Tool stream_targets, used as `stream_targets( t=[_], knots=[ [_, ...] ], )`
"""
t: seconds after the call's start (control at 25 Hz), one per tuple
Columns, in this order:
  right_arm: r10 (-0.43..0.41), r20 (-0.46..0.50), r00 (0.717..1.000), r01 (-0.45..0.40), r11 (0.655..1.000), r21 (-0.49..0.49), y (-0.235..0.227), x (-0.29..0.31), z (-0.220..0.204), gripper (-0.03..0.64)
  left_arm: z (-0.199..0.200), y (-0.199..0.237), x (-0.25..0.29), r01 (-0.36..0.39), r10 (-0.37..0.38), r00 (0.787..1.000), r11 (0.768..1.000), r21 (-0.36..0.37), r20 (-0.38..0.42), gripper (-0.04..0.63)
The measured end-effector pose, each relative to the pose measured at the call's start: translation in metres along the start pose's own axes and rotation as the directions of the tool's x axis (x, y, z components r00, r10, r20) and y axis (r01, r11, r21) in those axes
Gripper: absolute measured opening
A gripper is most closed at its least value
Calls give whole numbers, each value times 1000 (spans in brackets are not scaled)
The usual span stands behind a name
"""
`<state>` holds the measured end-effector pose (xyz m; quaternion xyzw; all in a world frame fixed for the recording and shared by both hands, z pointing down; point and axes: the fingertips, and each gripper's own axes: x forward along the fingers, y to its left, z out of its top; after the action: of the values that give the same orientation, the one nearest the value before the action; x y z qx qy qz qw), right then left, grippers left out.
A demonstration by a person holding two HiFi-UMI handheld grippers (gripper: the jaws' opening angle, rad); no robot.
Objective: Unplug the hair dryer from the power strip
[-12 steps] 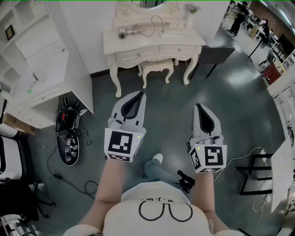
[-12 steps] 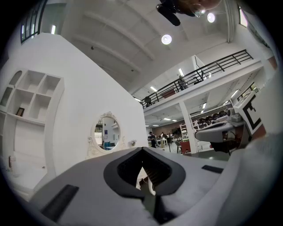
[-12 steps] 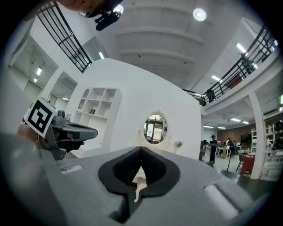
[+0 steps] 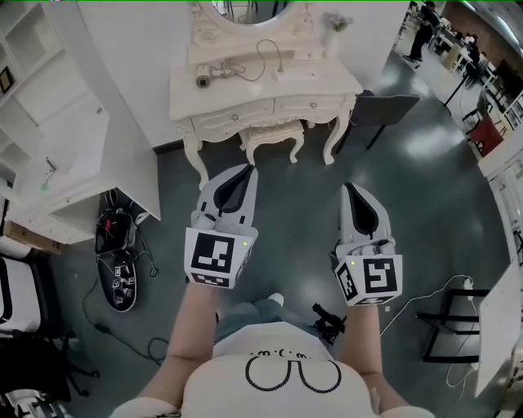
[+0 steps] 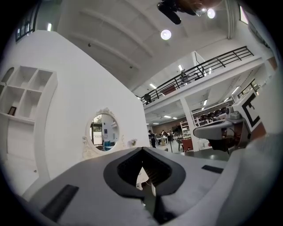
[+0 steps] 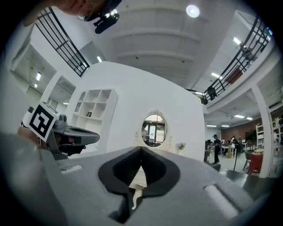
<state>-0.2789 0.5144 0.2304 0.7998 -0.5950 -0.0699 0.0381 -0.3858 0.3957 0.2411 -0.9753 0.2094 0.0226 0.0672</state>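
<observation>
Short of the white vanity surface (image 4: pixel 327 82), you hold the left hand-held gripper (image 4: pixel 246 168) and the right hand-held gripper (image 4: pixel 350 187) side by side and level. Both point toward that surface. Each has its jaws closed tip to tip, with nothing between them.

By my reading, you are in the approach step: neither gripper is near the surface, and no contact has been made. The hair dryer (image 4: pixel 203 80) appears to lie on the left part of the surface's top. Its cord (image 4: pixel 263 51) loops back toward the mirror (image 4: pixel 249 6) and across to a pale bar on the right part, which I take to be the power strip (image 4: pixel 296 73). The plug itself is too small to pick out.

Your next move calls for closing in on the surface past the stool (image 4: pixel 274 132) tucked beneath it. Then open one pair of jaws for the plug body, probably bracing the strip with the other gripper so it does not lift.

For writing, the marker cubes (image 4: pixel 216 255) carry only black-and-white square patterns. The shirt print (image 4: pixel 292 372) shows a spectacles outline under tiny letters that I cannot read. No brand shows on anything on the surface.
</observation>
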Motion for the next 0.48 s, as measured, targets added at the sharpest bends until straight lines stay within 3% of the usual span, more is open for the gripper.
stream_targets(
  t=[0.28,0.48],
  knots=[
    [38,-31,999,-38,999,-1,-23,48,-21,2,-14,13,51,1,-1,1000,999,-42,-8,-2],
    [52,-56,997,-51,998,21,-45,86,-44,2,-31,21,102,51,-51,999,996,-79,0,-2]
  ],
)
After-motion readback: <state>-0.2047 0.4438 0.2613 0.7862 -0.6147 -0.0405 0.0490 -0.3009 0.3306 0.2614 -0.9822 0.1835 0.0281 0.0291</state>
